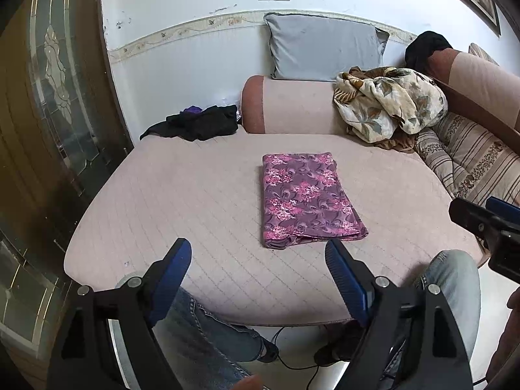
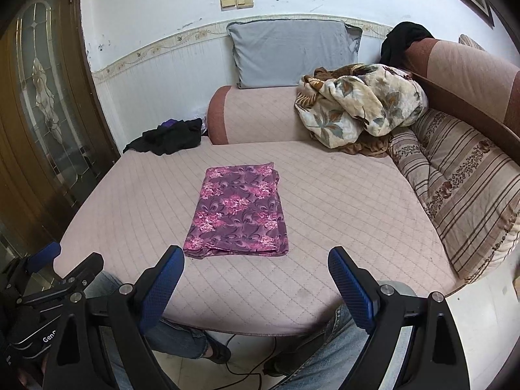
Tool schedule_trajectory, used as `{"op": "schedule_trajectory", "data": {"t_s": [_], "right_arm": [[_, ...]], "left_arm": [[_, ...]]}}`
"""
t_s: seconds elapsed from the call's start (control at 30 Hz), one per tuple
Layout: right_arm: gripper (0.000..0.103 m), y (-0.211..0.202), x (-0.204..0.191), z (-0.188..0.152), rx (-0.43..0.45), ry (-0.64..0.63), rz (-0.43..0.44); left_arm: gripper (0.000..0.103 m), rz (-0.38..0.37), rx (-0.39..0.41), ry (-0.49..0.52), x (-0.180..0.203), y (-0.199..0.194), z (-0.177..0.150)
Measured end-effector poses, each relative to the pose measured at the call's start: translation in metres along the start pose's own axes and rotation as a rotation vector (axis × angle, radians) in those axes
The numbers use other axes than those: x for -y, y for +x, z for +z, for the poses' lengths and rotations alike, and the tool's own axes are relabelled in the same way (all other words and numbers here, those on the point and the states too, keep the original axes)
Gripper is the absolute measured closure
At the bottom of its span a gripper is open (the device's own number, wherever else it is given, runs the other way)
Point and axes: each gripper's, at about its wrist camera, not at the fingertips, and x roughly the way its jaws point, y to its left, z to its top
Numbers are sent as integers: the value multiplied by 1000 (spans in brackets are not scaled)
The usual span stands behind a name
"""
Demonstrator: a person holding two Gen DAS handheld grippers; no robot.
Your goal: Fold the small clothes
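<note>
On the pink quilted sofa seat (image 2: 341, 195), folded purple floral cloth (image 2: 239, 213) lying flat, left claw (image 1: 258, 256) and right claw (image 2: 256, 263) both spread apart, empty, "Gen" partly readable on left claw's body.

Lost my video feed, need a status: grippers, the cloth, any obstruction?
Left gripper open, right gripper open, both empty. Purple floral cloth folded flat on the couch seat. Nothing between grippers and cloth.

- A pink quilted sofa seat (image 2: 325, 201) fills the middle of the room.
- Behind the sofa stands a white wall (image 2: 156, 9) with a floral border strip and two beige switches (image 2: 236, 1).
- Left of the sofa is a brown door (image 2: 42, 97) with leaded glass.
- Below the sofa's front edge lies pale tiled floor (image 2: 481, 318).
</note>
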Motion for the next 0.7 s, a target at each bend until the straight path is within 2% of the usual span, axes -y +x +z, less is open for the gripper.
{"op": "schedule_trajectory", "data": {"t_s": [0.7], "right_arm": [[10,14,4,2,-23,-1,-25]], "left_arm": [[19,-8,-27,1,4,11,0]]}}
